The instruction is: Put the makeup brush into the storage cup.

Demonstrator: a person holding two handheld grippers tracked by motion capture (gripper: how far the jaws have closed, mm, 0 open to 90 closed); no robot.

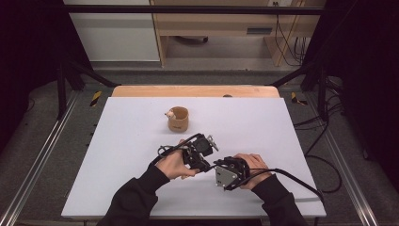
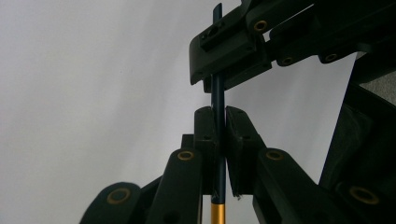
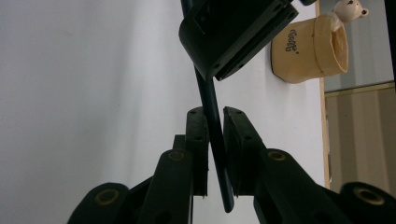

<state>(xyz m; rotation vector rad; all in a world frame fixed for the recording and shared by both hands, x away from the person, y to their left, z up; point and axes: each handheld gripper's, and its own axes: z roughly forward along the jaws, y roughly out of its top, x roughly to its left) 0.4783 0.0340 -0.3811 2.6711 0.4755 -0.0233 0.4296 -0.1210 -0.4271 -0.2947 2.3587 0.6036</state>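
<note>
A thin dark blue pen (image 2: 218,93) with a gold band near one end runs between both grippers. My left gripper (image 2: 219,116) is shut on it, its pads pressed flat against the shaft. My right gripper (image 3: 214,116) is shut on the same pen (image 3: 208,93), which sits slightly tilted between its pads. Each gripper's jaws appear close ahead in the other's view, the right gripper (image 2: 217,79) and the left gripper (image 3: 212,70). In the high view the left gripper (image 1: 203,157) and right gripper (image 1: 215,165) meet low over the near middle of the white table (image 1: 117,155).
A tan cup (image 1: 179,120) stands at the middle of the table beyond the hands, with a small white bear figure (image 3: 348,9) on its rim. The table's far wooden edge (image 1: 195,91) lies behind it. A cable (image 1: 296,179) trails right from the right gripper.
</note>
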